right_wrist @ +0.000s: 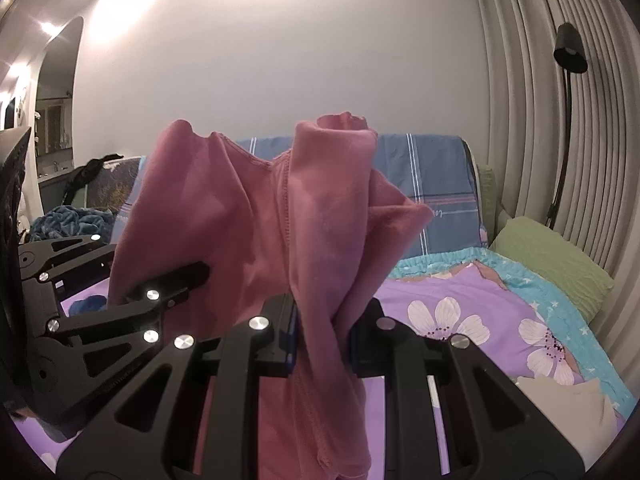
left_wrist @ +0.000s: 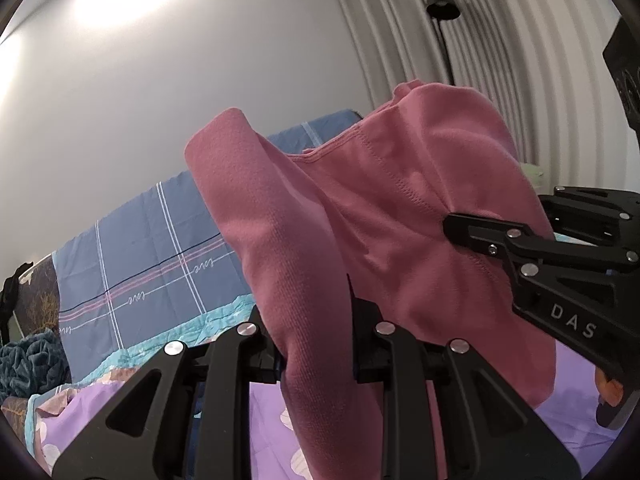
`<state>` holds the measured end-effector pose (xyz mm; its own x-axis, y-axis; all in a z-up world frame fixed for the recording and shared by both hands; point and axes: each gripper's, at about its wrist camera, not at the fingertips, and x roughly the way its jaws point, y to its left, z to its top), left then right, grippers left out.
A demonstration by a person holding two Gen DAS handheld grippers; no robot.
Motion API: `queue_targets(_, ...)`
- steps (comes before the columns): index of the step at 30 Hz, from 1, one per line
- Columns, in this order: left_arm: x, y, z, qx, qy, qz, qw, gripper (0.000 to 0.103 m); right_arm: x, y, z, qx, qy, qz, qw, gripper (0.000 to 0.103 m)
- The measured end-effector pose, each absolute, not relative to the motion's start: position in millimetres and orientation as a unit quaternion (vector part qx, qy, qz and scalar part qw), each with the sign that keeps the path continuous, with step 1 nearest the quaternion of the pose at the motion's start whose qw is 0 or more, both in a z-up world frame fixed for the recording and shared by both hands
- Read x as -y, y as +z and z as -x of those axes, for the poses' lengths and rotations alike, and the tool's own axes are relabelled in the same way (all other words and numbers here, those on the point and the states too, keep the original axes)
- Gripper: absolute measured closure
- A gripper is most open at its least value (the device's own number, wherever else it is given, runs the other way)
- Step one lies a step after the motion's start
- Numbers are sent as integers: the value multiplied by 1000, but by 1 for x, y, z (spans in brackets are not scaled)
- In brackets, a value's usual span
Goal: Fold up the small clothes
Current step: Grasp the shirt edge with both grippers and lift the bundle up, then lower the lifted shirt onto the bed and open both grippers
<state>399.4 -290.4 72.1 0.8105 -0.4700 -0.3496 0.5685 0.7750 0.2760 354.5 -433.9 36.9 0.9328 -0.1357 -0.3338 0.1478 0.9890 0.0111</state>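
Note:
A small pink garment (left_wrist: 360,208) hangs in the air between both grippers, above the bed. My left gripper (left_wrist: 316,352) is shut on one bunched edge of it. My right gripper (right_wrist: 324,340) is shut on another bunched part of the same pink garment (right_wrist: 256,216). In the left wrist view the right gripper (left_wrist: 460,228) comes in from the right and pinches the cloth. In the right wrist view the left gripper (right_wrist: 196,276) comes in from the left, its tip against the cloth. The fabric droops down between and below the jaws.
Below lies a purple flowered bedsheet (right_wrist: 460,300) with a teal border. A blue checked cover (left_wrist: 160,248) drapes the sofa back. A green pillow (right_wrist: 552,256) lies at right, a dark blue blanket (right_wrist: 76,216) at left, a black floor lamp (right_wrist: 568,80) by the curtains.

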Motion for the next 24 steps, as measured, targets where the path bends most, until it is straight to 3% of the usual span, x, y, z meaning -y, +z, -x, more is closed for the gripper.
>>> queue_targets(6,292,40,-446,-159,-241,-180,940,77,441,10,-408,-193,-81,-33,977,84)
queue_targets(7,295,34,-456,-165,-232,-174,943,73,443,2,-422,-201,-83,-35,975,84)
queue_targets(8,298,22,-468,-172,-211,-170,947,64,444,-6,-432,-209,-86,-33,974,82)
queue_targets(9,300,9,-478,-180,-181,-172,951,48,444,-17,-445,-224,-94,-29,970,76)
queue_targets(10,299,0,-485,-186,-160,-175,953,43,447,-36,-465,-256,-120,-21,959,71)
queue_targets(17,295,-102,-501,-293,-163,-243,910,40,468,-167,-498,-440,-183,-25,879,67)
queue_targets(24,295,-113,-480,-316,-195,-237,898,41,461,-173,-482,-434,-202,4,878,56)
